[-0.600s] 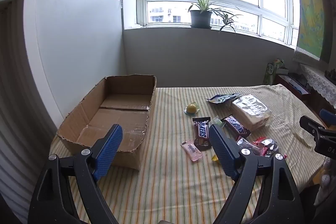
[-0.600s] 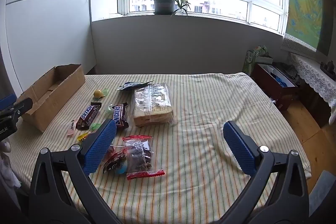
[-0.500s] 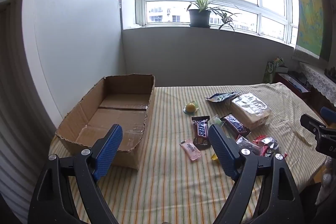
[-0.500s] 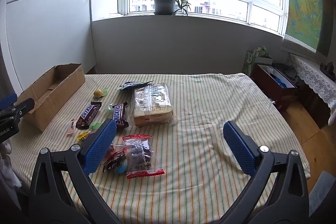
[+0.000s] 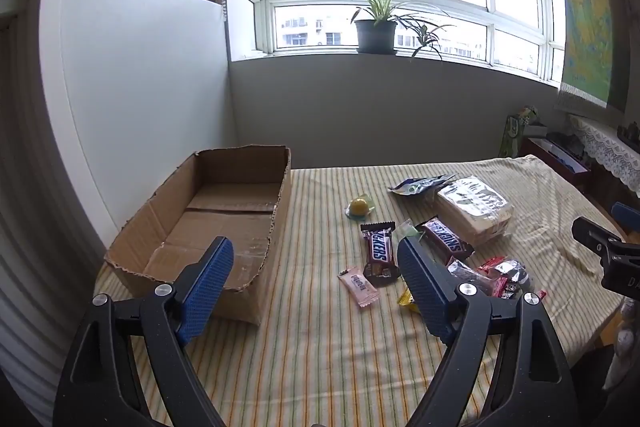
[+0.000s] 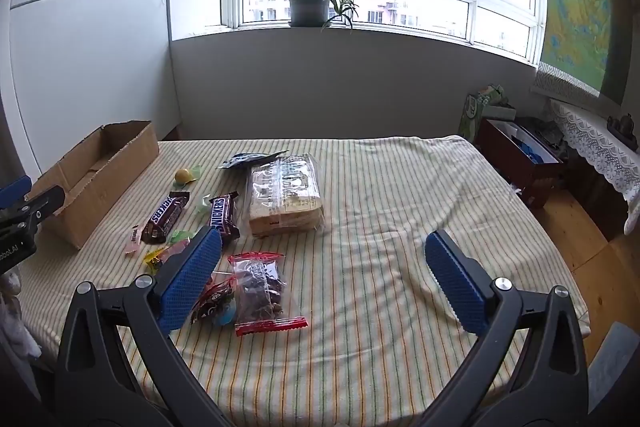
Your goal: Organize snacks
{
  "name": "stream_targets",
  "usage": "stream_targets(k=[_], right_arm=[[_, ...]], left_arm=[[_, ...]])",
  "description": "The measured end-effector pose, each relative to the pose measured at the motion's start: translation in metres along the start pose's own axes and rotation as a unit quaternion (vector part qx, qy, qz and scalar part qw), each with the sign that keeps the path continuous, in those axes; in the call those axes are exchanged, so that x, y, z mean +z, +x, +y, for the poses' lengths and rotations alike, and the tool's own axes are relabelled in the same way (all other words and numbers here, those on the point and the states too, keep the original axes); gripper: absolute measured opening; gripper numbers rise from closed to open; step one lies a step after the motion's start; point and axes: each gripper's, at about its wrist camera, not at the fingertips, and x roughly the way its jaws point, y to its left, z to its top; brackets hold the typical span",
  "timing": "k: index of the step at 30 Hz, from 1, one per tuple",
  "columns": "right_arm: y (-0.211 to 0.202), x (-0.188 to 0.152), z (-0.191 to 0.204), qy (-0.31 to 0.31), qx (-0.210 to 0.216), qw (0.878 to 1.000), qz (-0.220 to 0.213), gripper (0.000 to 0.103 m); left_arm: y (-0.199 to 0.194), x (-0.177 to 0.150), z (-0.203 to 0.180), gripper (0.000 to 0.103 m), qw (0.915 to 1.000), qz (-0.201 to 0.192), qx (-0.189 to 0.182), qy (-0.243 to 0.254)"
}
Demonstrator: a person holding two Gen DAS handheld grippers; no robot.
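Left tongs [image 5: 312, 283] hanging wide apart, nothing between the blue pads, tilted down over the striped cloth [image 5: 312, 347] on the table. Right tongs [image 6: 320, 279] also gaping wide, gripping nothing, hovering above bare cloth on the right half.

Cardboard box [image 5: 216, 211] sitting open at the table's left edge, just beyond the left tongs' left pad; inside looks bare.

Snacks lying loose on the cloth, right of the box, none in it: two Snickers bars [image 6: 166, 217] [image 6: 224, 217] side by side, a small pink wrapper [image 5: 358, 285] just in front of the left bar, a yellow candy [image 5: 358, 206] farther back, green and yellow small wrappers [image 6: 164, 255] near the right tongs' left pad. Clear red-edged bag [image 6: 260, 291] of dark pieces lying beside that pad, touching another dark packet [image 6: 212, 303]. Wrapped bread loaf [image 6: 284, 195] sitting mid-table, a dark blue pouch [image 6: 248, 159] just behind it.

Potted plant [image 6: 310, 3] standing on the windowsill behind.
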Motion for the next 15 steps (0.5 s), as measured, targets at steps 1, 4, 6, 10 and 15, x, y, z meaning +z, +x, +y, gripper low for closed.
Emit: stream_targets(k=[1,4,6,10,15], right_arm=[[0.0003,0.0003,0.0001,-0.001,0.0,1.0,0.001,0.103],[0.0012,-0.0007,0.002,-0.001,0.001,1.0,0.001,0.103],[0.0014,-0.0009,0.003,-0.001,0.001,1.0,0.001,0.103],[0.001,-0.0013,0.0039,-0.001,0.002,1.0,0.001,0.103],[0.0012,-0.0017,0.0037,0.001,0.003,1.0,0.002,0.103]], left_arm=[[0.0,0.0002,-0.0001,0.084,1.0,0.0,0.0,0.0],[-0.0005,0.0,-0.0001,0.084,1.0,-0.001,-0.001,0.001],[-0.0009,-0.0005,-0.0004,0.084,1.0,-0.001,-0.001,0.003],[-0.002,-0.0002,-0.0005,0.084,1.0,-0.002,0.0,0.002],[-0.0023,-0.0004,-0.0011,0.084,1.0,-0.003,0.0,0.004]])
